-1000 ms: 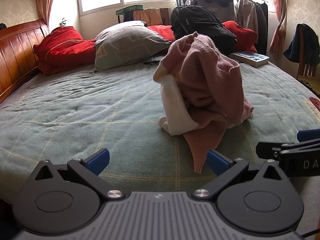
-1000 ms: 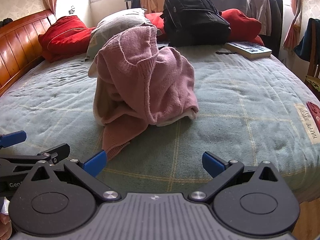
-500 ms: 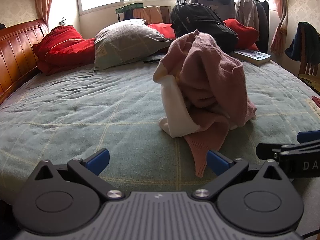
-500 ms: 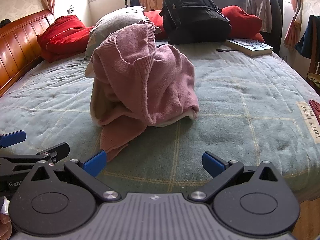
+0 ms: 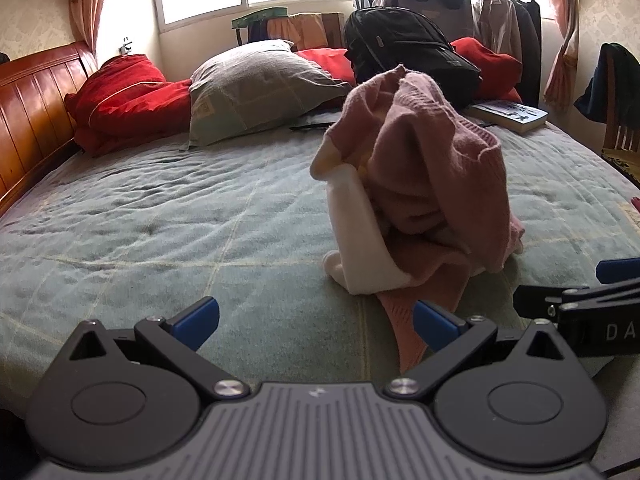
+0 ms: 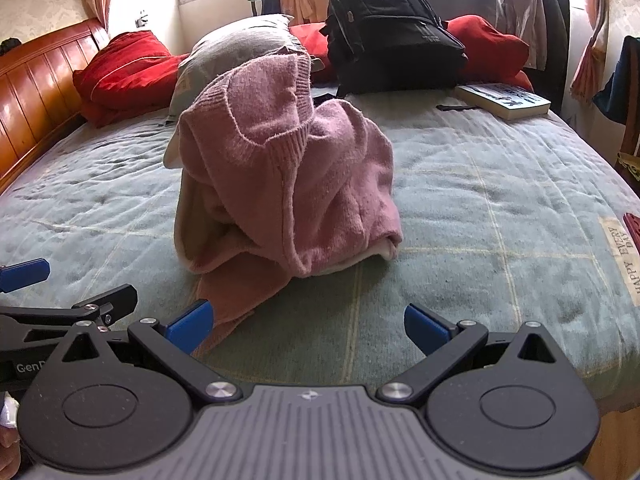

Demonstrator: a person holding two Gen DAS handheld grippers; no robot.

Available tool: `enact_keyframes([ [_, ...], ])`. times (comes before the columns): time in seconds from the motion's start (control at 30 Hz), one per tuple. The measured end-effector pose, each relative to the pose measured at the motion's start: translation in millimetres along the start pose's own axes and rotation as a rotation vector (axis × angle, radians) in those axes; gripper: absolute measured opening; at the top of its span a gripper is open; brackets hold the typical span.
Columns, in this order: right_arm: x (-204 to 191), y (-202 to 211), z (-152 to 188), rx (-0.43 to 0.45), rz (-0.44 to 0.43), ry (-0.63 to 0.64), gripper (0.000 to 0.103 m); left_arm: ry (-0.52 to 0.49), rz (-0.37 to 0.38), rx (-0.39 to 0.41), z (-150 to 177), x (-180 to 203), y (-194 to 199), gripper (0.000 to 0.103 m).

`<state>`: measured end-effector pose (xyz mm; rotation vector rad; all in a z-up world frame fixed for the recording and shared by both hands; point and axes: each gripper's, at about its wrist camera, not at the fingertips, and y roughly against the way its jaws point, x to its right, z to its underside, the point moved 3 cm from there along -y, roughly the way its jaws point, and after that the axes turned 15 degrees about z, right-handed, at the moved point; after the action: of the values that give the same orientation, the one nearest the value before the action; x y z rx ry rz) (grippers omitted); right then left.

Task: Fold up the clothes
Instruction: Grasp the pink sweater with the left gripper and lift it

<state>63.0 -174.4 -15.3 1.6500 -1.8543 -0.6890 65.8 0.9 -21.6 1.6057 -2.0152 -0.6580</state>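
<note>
Nearest, the left gripper (image 5: 316, 320) and right gripper (image 6: 306, 326) hung side by side with jaws spread wide, empty, just short of the pink sweater (image 6: 280, 176) (cream lining showing) heaped mid-bed (image 5: 160, 216), a backpack (image 6: 388, 40) beyond.

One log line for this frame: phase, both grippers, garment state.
phase: approach | left gripper: open, empty | right gripper: open, empty | pink sweater: crumpled heap on bed, unfolded, ungrasped

open green blanket (image 5: 168, 216) lies left of the heaped pink sweater (image 5: 432, 184); pillow (image 5: 256, 88) and backpack (image 5: 404, 52) block the far side.
</note>
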Motion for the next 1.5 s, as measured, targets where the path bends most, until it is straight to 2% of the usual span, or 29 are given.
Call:
enact_keyframes([
  [0.57,-8,-59,-33,-0.047,0.016,0.017,0.103,0.015,0.024,-0.035,-32,-18,-46,0.102],
  [0.73,-10,-77,-40,-0.060,-0.010,0.021,0.103,0.002,0.046,-0.053,-41,-15,-63,0.102],
  [0.87,-1,-85,-45,-0.026,0.011,0.034,0.103,-0.009,0.063,-0.067,-47,-12,-77,0.102],
  [1.07,35,-96,-62,0.025,0.051,-0.014,0.103,-0.024,0.086,-0.088,-57,-8,-97,0.102],
  [1.2,49,-100,-72,0.075,0.051,-0.020,0.103,-0.022,0.072,-0.097,-56,-11,-107,0.102],
  [1.3,45,-101,-68,0.110,0.022,0.011,0.103,0.000,0.096,-0.113,-49,-13,-115,0.102],
  [1.5,25,-112,-48,0.101,-0.018,0.095,0.103,-0.005,0.118,-0.137,-32,-13,-134,0.102],
])
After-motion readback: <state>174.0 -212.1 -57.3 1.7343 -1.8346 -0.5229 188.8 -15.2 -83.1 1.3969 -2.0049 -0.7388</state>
